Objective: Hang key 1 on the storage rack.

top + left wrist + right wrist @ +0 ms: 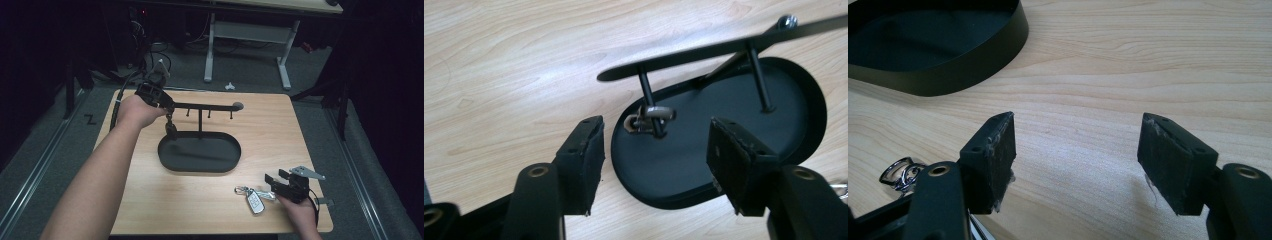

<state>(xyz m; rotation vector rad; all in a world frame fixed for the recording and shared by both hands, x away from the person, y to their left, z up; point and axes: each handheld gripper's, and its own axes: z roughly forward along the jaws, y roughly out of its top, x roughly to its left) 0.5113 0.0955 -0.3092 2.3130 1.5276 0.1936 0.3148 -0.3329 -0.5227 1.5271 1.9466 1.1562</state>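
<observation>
key stand (200, 150) mid-worktop, one small clip (647, 119) hanging on its end peg | car key (255, 201) loose near front-right corner, likely next to hang | left gripper (655, 146) jaws wide, empty, above stand | right gripper (1078, 155) jaws wide, empty, beside key | wood worktop (260, 135), dark room, grey floor

**What Is Hard to See**

In the high view, the left hand (137, 111) covers most of the left gripper (169, 116), so its fingers are hidden. The right gripper (274, 182) covers part of the key fob (255, 201). In the left gripper view, the tray (809, 85) and the bar (724, 50) are cut off at the right edge. The small thing hanging on a peg (647, 117) is too blurry to name.
</observation>
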